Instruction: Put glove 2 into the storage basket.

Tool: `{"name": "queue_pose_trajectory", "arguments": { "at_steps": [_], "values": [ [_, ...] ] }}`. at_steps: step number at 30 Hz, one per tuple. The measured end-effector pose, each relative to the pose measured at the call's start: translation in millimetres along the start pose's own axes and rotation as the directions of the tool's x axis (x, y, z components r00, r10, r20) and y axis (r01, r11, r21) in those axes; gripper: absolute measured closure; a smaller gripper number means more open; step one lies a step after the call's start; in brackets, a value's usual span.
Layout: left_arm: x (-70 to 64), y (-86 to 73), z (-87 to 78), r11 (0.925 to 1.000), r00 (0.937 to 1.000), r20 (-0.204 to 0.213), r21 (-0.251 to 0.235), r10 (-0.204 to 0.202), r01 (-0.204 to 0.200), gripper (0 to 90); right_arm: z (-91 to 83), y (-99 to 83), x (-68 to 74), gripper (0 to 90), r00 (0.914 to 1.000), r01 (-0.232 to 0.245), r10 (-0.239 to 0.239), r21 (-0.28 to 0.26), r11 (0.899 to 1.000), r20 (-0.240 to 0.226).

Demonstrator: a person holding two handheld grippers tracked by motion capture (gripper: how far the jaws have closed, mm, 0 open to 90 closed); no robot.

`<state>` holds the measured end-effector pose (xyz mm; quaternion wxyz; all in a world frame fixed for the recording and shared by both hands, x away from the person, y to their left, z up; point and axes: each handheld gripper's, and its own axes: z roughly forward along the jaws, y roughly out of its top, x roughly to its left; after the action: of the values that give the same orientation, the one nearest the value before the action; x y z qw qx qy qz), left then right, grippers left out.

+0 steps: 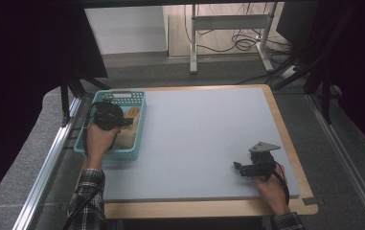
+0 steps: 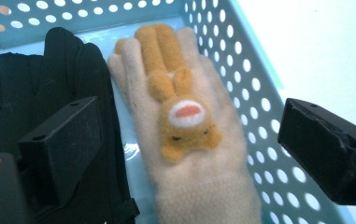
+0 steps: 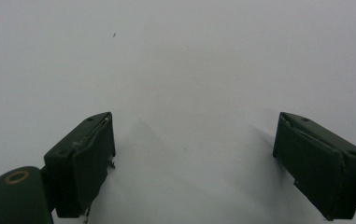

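A cream glove point(image 2: 199, 186) with an orange plush rabbit point(image 2: 180, 116) sewn on it lies in a light-blue perforated basket point(image 2: 255, 88). A black glove point(image 2: 73, 79) lies beside it on its left. My left gripper point(image 2: 192, 149) hovers open over the cream glove, one jaw above the black glove and the other at the basket's wall. From above, the left gripper point(image 1: 122, 120) sits over the basket point(image 1: 139, 124) and the cream glove point(image 1: 131, 115) at the table's far left. My right gripper point(image 1: 236, 166) rests open on the grey mat near the front right, nothing between its jaws point(image 3: 192, 163).
The grey mat point(image 1: 199, 134) covers the wooden table point(image 1: 209, 207). Metal rails run along both sides. A desk frame with cables point(image 1: 228, 33) stands on the floor beyond the table's far edge.
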<state>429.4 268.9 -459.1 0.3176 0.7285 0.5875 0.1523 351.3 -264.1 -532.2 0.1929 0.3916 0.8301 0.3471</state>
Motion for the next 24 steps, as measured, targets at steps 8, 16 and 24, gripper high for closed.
{"name": "queue_pose_trajectory", "arguments": {
  "at_steps": [8,16,24],
  "values": [
    [-2.4,-4.1,-9.3,0.9997,0.9997,0.016,-0.013,0.02,-0.02,3.9,0.0,0.0,0.0,12.4,1.0,0.0,0.0,0.0,1.0,0.0],
    [-7.6,-8.5,-17.8,0.9979,0.9982,0.028,-0.038,0.053,-0.051,2.8,0.0,0.0,0.0,12.4,1.0,0.0,0.0,0.0,1.0,-0.001],
    [-15.5,-15.6,-24.3,0.9949,0.9954,0.052,-0.065,0.081,-0.077,1.9,0.0,0.0,0.0,12.4,1.0,0.0,0.0,0.001,1.0,0.0]
  ]
}}
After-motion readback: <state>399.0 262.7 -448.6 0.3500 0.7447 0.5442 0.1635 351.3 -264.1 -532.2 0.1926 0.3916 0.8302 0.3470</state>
